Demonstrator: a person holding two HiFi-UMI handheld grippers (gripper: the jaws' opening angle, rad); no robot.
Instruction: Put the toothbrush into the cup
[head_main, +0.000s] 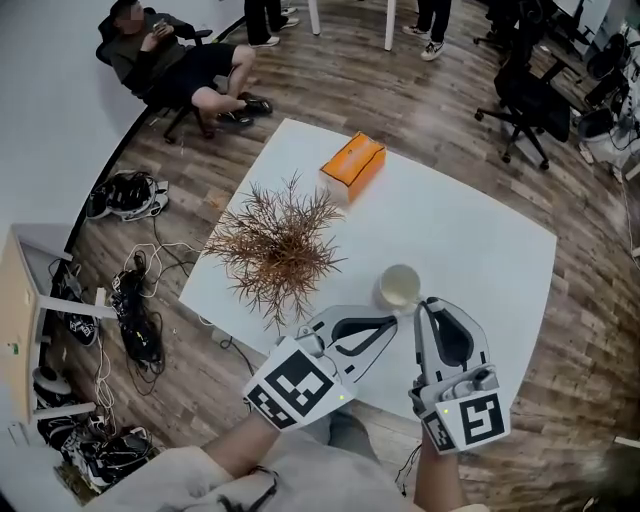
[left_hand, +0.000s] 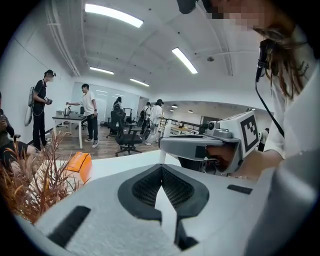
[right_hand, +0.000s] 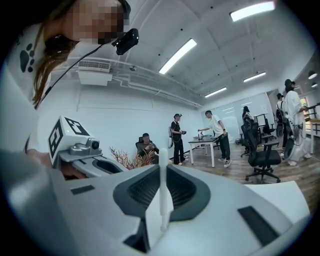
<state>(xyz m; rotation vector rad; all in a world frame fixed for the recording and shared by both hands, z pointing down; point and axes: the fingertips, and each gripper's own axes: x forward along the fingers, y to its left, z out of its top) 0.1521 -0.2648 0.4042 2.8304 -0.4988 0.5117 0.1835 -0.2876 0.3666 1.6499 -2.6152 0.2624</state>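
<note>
A pale cup (head_main: 400, 287) stands on the white table (head_main: 480, 250) near its front edge. Just behind it, my right gripper (head_main: 427, 305) points away from me. It is shut on a thin white toothbrush (right_hand: 162, 200) that stands up between the pads; in the head view the toothbrush (head_main: 417, 338) shows as a slim white line beside the jaw. My left gripper (head_main: 396, 321) lies to the left with its tips close to the cup, shut and with nothing in it. In the left gripper view the pads (left_hand: 175, 187) meet, and the right gripper (left_hand: 200, 145) shows beyond them.
A dried brown plant (head_main: 275, 245) spreads over the table's left part, close to the left gripper. An orange box (head_main: 352, 163) lies at the far side. People sit and stand around the room beyond; office chairs (head_main: 525, 100) stand at the right.
</note>
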